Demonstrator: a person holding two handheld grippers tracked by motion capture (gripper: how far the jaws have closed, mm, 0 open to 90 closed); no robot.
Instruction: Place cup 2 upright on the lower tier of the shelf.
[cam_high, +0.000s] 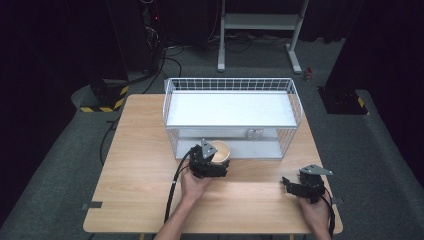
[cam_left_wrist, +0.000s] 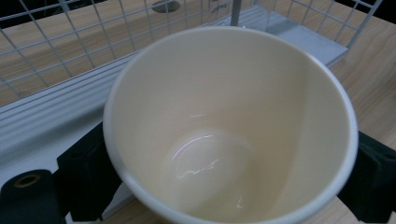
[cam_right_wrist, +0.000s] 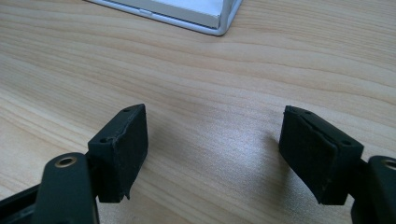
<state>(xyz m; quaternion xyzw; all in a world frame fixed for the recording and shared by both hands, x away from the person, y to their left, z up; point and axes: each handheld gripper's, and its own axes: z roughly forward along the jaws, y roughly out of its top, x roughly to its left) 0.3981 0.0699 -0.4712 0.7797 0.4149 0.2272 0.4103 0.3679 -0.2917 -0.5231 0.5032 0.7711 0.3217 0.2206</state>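
Surface: light wood-grain table (cam_high: 145, 165), rectangular, bare apart from the rack and the cup. It stands on grey carpet (cam_high: 60, 150). Room behind is dark: black curtains, cables on the floor, a yellow-black hazard-striped base (cam_high: 102, 102) off the table's far left corner, a grey metal stand (cam_high: 260, 22) at the back.

White two-tier wire rack (cam_high: 232, 107) sits at the far middle of the table, with a solid white upper shelf and a mesh rail around it.

Left gripper (cam_high: 209, 162) is clamped on the cream paper cup (cam_high: 220, 151): in the left gripper view the black pads (cam_left_wrist: 86, 177) press the cup wall (cam_left_wrist: 224, 116) on both sides. The cup is just in front of the rack's lower tier, mouth up, empty inside. Can't tell whether its base is on the table or lifted.

Right gripper (cam_high: 292, 184) is near the table's front right, well apart from the cup. Its jaws stand wide apart over bare wood with nothing between them; a rack corner (cam_right_wrist: 219, 18) shows at the top of the right gripper view.

Hard to read: the lower tier is shaded, and a small round grey fitting (cam_high: 254, 134) there is unidentifiable. The cup's outside and base are cut off in the left gripper view.
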